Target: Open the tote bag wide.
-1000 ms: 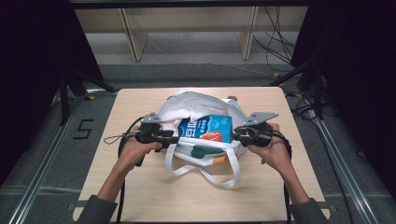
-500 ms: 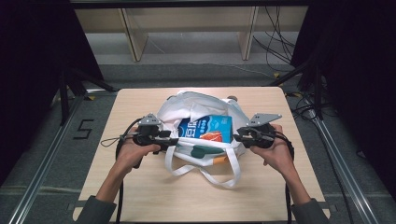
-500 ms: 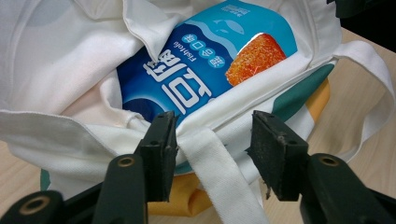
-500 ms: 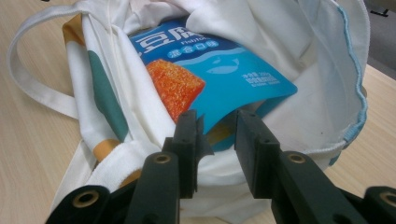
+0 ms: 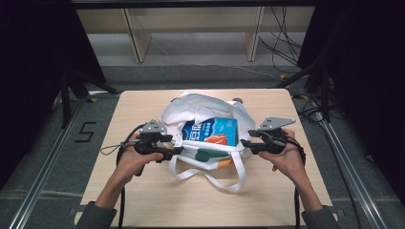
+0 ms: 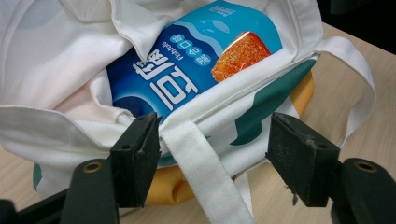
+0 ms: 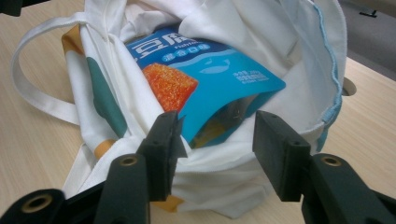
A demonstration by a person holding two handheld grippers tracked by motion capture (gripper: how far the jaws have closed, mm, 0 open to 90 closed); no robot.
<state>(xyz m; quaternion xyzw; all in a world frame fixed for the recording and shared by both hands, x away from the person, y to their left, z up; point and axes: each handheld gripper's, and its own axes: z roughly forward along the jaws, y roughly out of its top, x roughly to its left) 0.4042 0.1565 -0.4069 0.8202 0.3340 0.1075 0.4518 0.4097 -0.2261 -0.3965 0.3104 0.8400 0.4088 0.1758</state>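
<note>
We have left gripper (image 5: 177, 150) and right gripper (image 5: 244, 143) at bag (image 5: 200, 107) mouth, one per side; jaws just opening, rim cloth between, unpinched. Pouch (image 5: 210, 132) lies inside bag, just ahead, mouth spread for access.

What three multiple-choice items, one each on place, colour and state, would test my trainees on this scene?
1. Where is the packet?
A. inside the bag
B. on the floor
C. beside the bag

2. What colour is most of the packet?
A. red
B. blue
C. black

3. How does the left gripper stand?
A. shut on the packet
B. open at the bag's rim
C. lifted off the table

Answers: 1 A, the packet lies in the bag's mouth; 2 B, its face is blue; 3 B, its jaws stand apart, having just been opening.
</note>
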